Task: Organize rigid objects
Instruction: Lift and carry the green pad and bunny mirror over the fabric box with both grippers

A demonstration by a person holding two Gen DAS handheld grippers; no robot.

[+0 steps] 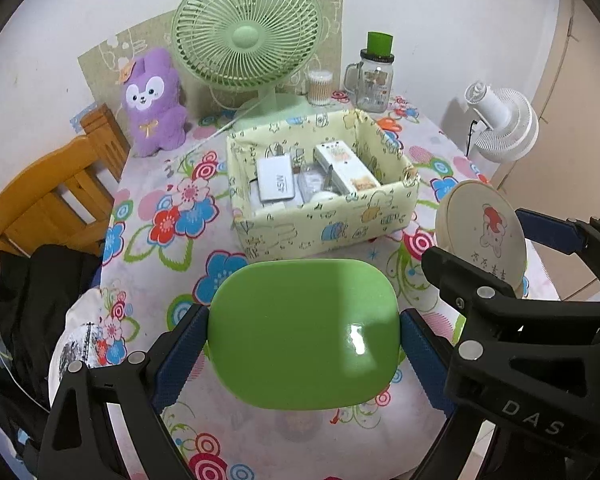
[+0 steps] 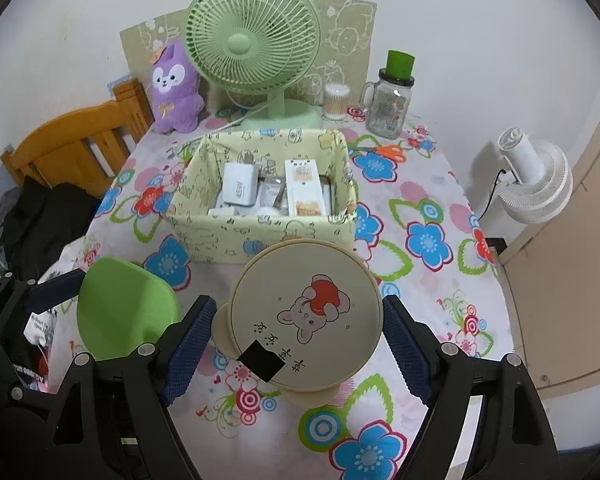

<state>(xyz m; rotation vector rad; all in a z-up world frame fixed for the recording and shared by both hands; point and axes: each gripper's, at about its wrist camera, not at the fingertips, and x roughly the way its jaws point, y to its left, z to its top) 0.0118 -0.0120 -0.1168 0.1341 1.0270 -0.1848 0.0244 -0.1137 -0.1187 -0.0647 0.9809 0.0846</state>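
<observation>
My left gripper [image 1: 303, 338] is shut on a glossy green rounded case [image 1: 304, 332], held above the flowered table; the case also shows at the left of the right wrist view [image 2: 124, 312]. My right gripper [image 2: 298, 328] is shut on a round cream mirror [image 2: 306, 316] with a cartoon rabbit and a black tag; the mirror also shows at the right of the left wrist view [image 1: 482, 236]. Both are held just in front of a pale yellow fabric box [image 1: 320, 236] [image 2: 220, 232] that holds white chargers and small boxes.
A green desk fan [image 1: 246, 36], purple plush [image 1: 152, 100], cotton swab jar [image 1: 320, 87] and glass mug jar with green lid [image 1: 374, 76] stand behind the box. A wooden chair [image 1: 56, 196] with dark clothes is left. A white fan [image 2: 536, 176] stands right.
</observation>
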